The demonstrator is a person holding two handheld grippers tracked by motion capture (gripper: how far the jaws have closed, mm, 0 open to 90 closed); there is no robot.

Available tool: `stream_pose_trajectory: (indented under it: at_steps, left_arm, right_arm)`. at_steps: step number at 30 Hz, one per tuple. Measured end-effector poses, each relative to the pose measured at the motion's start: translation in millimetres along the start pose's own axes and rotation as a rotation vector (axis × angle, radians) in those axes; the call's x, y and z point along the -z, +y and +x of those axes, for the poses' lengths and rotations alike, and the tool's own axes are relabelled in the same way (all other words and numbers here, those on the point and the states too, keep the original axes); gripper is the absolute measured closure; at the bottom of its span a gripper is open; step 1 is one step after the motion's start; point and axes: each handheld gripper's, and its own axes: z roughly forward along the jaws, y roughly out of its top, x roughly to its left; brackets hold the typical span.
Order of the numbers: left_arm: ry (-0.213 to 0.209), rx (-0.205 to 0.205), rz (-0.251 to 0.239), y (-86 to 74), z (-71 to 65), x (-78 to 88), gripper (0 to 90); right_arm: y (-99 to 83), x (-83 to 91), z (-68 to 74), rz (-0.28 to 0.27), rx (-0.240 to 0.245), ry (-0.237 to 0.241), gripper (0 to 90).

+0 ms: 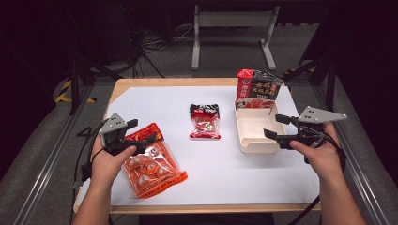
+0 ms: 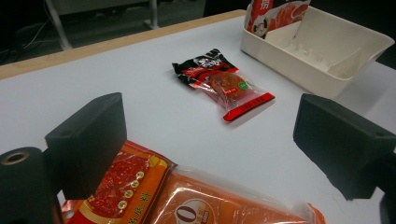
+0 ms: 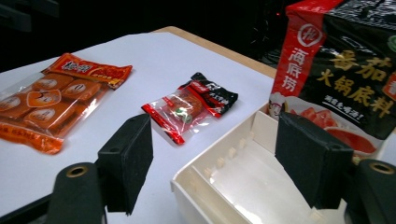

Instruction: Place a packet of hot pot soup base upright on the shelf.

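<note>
- We are hovering the left tool, jaws spread, over the orange snack bag lying on the tabletop.
- We are holding the right tool spread above the white bin.
- We should be pinching the bag's top edge squarely.

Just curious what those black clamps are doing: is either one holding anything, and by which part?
Nothing is held. The left gripper hangs open above the orange snack bag; the right gripper is open over the white tray.
</note>
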Motion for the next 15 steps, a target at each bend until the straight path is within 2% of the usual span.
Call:
stream_pose_trajectory:
  at_steps: [6, 9, 15]
  left_arm:
    - [0.012, -0.002, -0.021, -1.4, 1.5, -0.2, 9.0]
    - [0.035, -0.021, -0.047, -0.6, 5.0, 1.6, 8.1]
    - [0.081, 0.023, -0.050, -4.1, 18.0, 6.1, 7.1]
  right_arm:
    - [-2.9, -2.6, 5.3, 0.009, 0.014, 0.022, 27.3]
    - [-8.5, -7.9, 7.4, 0.017, 0.009, 0.037, 26.8]
    - [-16.3, -21.2, 12.8, 0.046, 0.025, 0.064, 26.5]
